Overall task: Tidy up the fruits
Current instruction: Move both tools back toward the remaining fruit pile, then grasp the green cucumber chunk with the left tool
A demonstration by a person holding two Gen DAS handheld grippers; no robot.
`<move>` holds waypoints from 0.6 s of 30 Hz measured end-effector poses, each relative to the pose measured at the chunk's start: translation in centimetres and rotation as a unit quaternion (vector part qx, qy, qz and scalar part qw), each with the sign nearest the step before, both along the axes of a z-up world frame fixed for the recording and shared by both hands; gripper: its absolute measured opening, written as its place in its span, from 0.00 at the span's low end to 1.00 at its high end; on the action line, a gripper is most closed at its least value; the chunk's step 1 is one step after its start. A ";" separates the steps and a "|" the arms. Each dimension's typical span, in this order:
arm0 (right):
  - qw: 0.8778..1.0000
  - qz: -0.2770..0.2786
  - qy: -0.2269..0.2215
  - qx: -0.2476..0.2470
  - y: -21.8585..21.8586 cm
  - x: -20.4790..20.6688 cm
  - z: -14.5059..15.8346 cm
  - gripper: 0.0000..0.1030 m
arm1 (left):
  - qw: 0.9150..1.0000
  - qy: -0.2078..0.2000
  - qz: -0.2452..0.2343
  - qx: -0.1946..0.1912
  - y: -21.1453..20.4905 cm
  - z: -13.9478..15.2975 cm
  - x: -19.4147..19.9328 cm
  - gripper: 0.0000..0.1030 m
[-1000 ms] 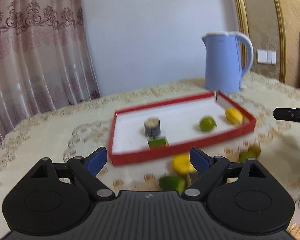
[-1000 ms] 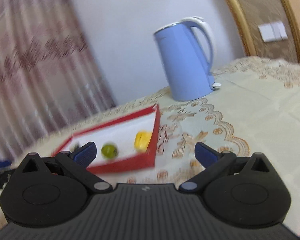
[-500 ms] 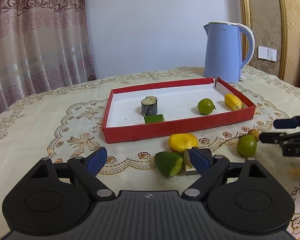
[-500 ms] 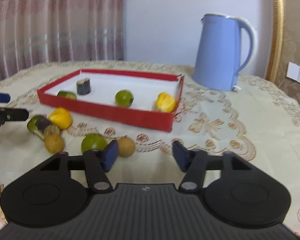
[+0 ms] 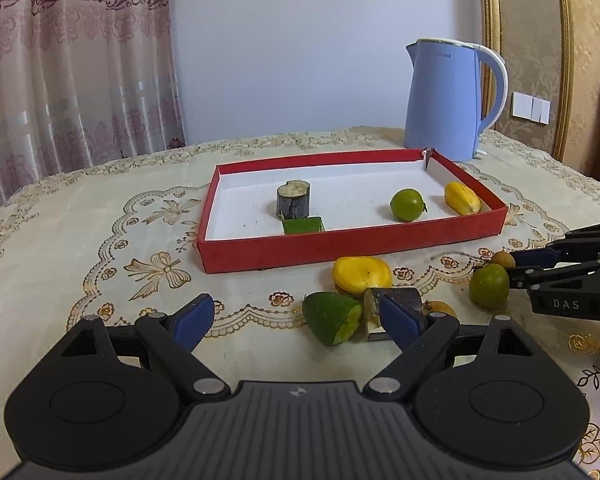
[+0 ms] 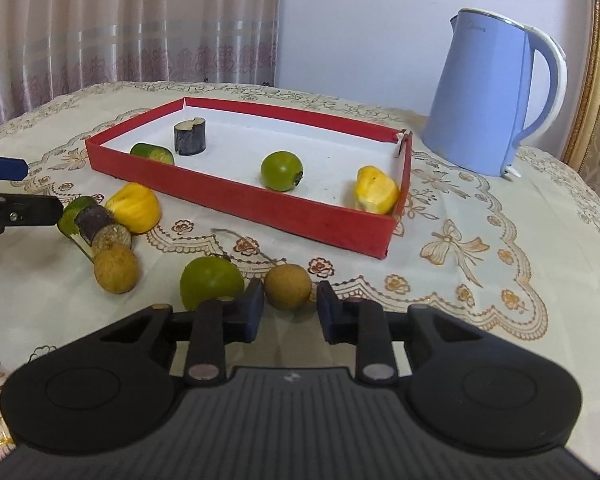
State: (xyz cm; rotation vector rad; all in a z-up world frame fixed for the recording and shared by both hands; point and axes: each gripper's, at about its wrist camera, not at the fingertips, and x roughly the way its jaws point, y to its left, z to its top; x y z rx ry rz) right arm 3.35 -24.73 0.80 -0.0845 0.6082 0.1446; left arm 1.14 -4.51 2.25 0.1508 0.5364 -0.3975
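The red tray [image 5: 352,244] holds 4 pieces: a dark chunk, a green slice, a green fruit [image 5: 407,205] and a yellow piece. The right gripper [image 6: 290,312] has just been closing, its jaws nearly together around a brown longan [image 6: 288,286] in front of the tray. The left gripper [image 5: 296,320] stands spread near the tray's front wall, empty.

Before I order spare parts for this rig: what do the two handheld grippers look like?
Both match: matte black bodies with a ribbed centre plate, two round disc housings and silver pivot pins. The left gripper and right gripper each carry dark blue pads on black linkage fingers. Seen from the left wrist, the right gripper's side bears white letters "DAS". No cables, hands or sleeves show.
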 end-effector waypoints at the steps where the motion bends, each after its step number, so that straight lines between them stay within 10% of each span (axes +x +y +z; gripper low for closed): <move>1: 1.000 0.001 0.001 0.001 0.0 0.0 0.0 0.25 | 1.000 0.002 0.000 0.000 0.0 -0.1 0.0 0.87; 18: 0.997 -0.004 -0.008 0.083 -2.4 -0.2 0.0 0.23 | 0.998 0.008 -0.026 0.048 -1.7 -0.9 0.2 0.87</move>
